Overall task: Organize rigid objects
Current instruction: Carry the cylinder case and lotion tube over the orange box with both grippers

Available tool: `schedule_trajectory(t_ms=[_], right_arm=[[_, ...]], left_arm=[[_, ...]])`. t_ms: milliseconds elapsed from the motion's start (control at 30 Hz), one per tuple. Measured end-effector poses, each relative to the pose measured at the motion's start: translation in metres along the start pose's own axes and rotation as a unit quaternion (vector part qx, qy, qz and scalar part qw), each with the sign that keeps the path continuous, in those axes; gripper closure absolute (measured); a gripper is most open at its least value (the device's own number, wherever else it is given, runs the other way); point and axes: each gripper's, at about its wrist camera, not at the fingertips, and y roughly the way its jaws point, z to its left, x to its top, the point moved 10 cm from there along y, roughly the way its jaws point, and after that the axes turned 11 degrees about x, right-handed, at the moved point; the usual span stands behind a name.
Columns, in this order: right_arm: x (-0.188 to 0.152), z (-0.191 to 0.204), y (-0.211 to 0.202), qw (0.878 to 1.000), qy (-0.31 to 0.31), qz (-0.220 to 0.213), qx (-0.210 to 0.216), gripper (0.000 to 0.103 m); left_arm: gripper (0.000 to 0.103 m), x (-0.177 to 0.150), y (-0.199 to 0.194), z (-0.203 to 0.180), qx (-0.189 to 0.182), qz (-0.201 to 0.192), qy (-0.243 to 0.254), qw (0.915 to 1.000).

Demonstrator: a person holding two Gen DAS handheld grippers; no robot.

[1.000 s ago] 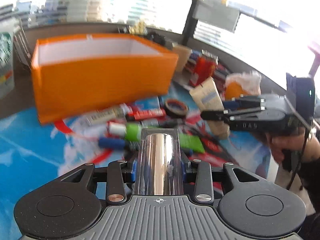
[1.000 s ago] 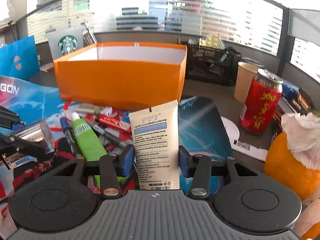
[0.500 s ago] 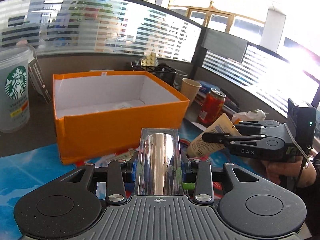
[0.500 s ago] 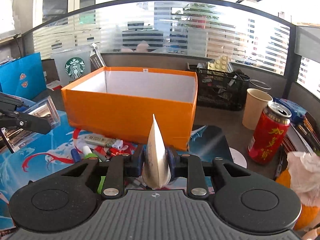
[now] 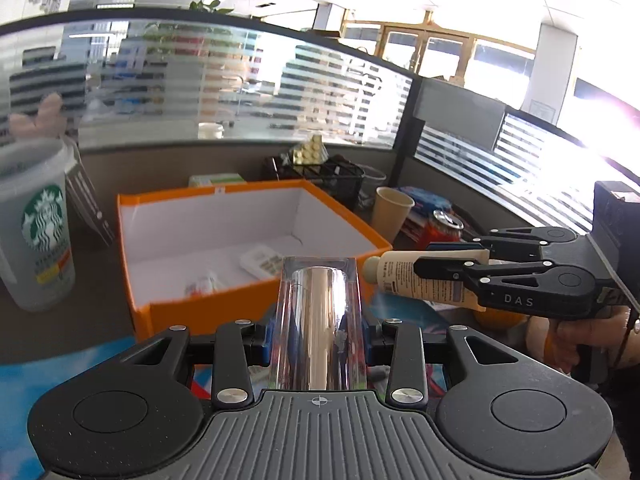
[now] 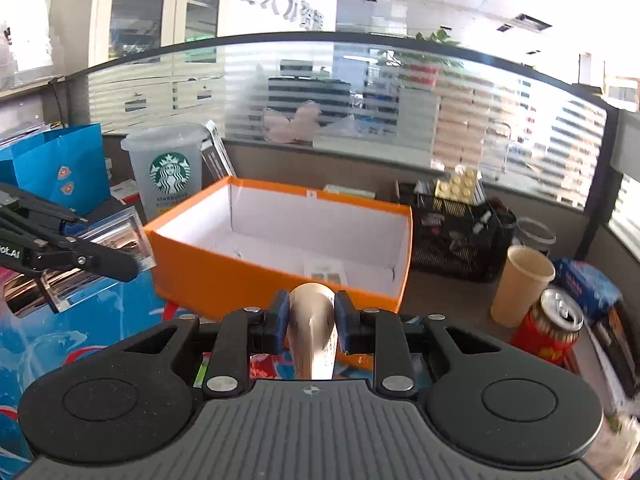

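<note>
Two items are in hand: our left gripper [image 5: 318, 330] clamps the clear acrylic block [image 5: 318, 320], our right gripper [image 6: 311, 322] squeezes the cream tube [image 6: 311, 330]. Orange box [image 5: 256, 300] holds just a few bits, so we reckon plenty's left.

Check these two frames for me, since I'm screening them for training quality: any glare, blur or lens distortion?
Left wrist view: the windows at the right edge blow out to white, the partition top bows from the fisheye, and the clear case mirrors ceiling light. Right wrist view: evenly lit, the orange box sharp, the cream tube soft because it is close to the lens.
</note>
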Motion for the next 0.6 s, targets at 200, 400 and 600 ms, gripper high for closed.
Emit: schedule_trajectory(t_ms=[200, 400, 600], right_arm=[[0.026, 0.003, 0.006, 1.000, -0.013, -0.007, 0.010, 0.081], [0.050, -0.002, 0.023, 1.000, -0.021, -0.006, 0.014, 0.081], [0.066, -0.015, 0.046, 1.000, -0.022, 0.002, 0.014, 0.081]], left_arm=[[0.068, 0.029, 0.002, 0.008, 0.010, -0.011, 0.001, 0.9999], [0.068, 0.057, 0.019, 0.018, 0.023, -0.014, -0.003, 0.9996], [0.068, 0.081, 0.038, 0.028, 0.030, -0.015, -0.004, 0.9994]])
